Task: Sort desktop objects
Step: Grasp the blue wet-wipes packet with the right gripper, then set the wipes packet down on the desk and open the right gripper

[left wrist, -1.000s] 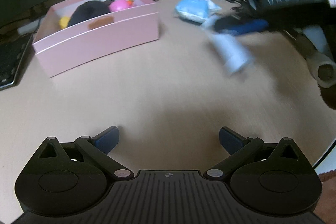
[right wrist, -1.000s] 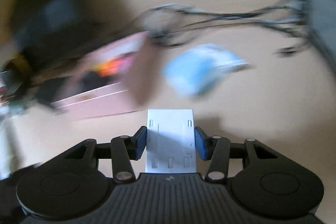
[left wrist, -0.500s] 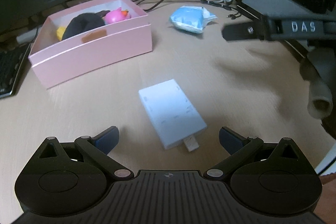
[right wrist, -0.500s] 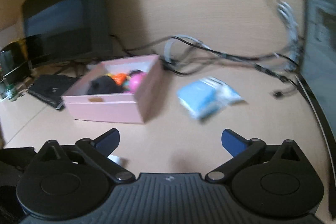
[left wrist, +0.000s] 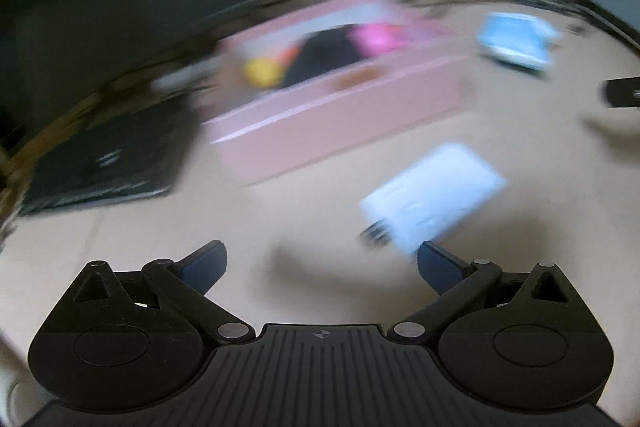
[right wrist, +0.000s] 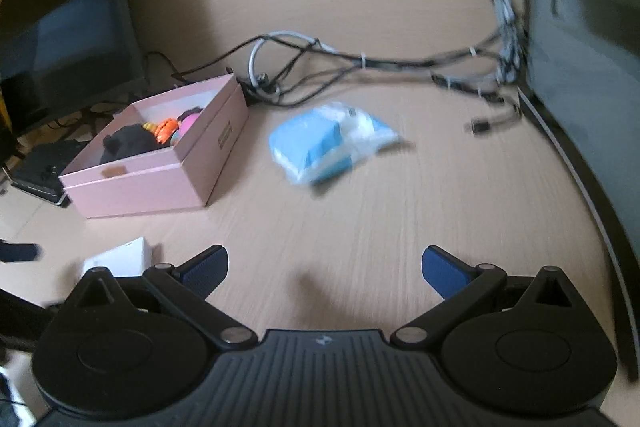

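Both your grippers, left gripper (left wrist: 322, 263) and right gripper (right wrist: 325, 267), gape wide, nothing held. White adapter (left wrist: 434, 197) lies on the desk (right wrist: 400, 227) in front of the pink box (right wrist: 160, 163); blue packet (right wrist: 328, 141) just beside the box, toward the desk's cable-side edge.

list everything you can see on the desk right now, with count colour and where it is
box: 1, pink, open, left on the desk, small toys inside
dark soft item: 1, black, inside the box
packet: 1, blue and white, right of the box
adapter: 1, white, flat on the desk in front of the box
cables: several, black and white, behind the box and packet
desk: 1, light wood
left tongs: 1, black with blue pads, open, empty
right tongs: 1, black with blue pads, open, empty
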{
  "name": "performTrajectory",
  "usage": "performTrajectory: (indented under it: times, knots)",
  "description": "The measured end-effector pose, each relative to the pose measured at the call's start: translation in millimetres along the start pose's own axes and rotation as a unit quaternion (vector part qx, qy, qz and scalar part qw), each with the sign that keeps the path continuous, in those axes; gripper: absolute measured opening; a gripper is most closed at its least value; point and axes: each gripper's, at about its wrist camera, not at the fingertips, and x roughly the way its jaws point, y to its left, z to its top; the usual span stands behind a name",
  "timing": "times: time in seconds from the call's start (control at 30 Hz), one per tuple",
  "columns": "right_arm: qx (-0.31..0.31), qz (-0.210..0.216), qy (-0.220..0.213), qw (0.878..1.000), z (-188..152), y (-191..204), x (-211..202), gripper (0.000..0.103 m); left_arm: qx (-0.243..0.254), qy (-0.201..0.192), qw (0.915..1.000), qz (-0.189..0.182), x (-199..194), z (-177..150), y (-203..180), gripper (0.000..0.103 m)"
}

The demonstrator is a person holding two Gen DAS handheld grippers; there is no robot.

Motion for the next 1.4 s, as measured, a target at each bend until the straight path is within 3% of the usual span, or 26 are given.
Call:
performTrajectory:
  times: [0.1,0.27,0.33,0.4,0.5,0.57,0.7,0.9,0.97,1.1,1.2,1.3,1.4]
  knots:
    - [-0.012,-0.001,-0.016,1.0,23,-10,21,0.103,-0.05,0.003,0.9987,0.003,-3,-2,29,0.103]
    - [0.005,-0.006,-0.016,1.0,64,-35,77,0.103,-0.079,0.003,0.9958,-0.046,-16,-15,39,0.103]
    - [0.002,-0.019,-0.022,1.0,77,-35,97,0.092,-0.076,0.002,0.9949,-0.067,-20,-21,33,0.103]
    - [-0.02,-0.049,-0.019,0.998,88,-32,117,0.068,-0.074,0.006,0.9934,-0.088,-23,-26,28,0.103]
    - [-0.019,-0.049,-0.009,0.999,98,-37,130,0.064,-0.072,0.013,0.991,-0.112,-23,-29,20,0.103]
    - [-0.007,-0.019,0.008,1.0,98,-40,126,0.061,-0.069,0.011,0.9894,-0.127,-23,-29,16,0.103]
    - [-0.047,0.04,0.024,0.998,74,-28,94,0.061,-0.064,0.008,0.9859,-0.154,-18,-21,7,0.103]
    - [-0.071,0.068,0.031,0.995,28,-25,29,0.063,-0.045,0.005,0.9828,-0.179,-6,-5,-15,0.103]
    - [-0.075,0.059,0.025,0.995,15,-16,7,0.066,-0.043,0.005,0.9829,-0.179,-2,0,-21,0.103]
    - [-0.061,0.011,-0.011,0.998,-6,-11,-35,0.088,-0.058,0.011,0.9856,-0.159,8,9,-29,0.103]
    - [-0.058,-0.017,-0.021,0.998,-22,-12,-52,0.091,-0.067,0.015,0.9835,-0.167,15,13,-35,0.103]
    - [-0.039,-0.03,-0.01,0.999,-35,-19,-55,0.1,-0.055,0.011,0.985,-0.163,23,17,-44,0.103]
    - [-0.003,-0.031,0.016,0.999,-47,-27,-53,0.1,-0.053,0.008,0.9862,-0.157,31,22,-49,0.103]
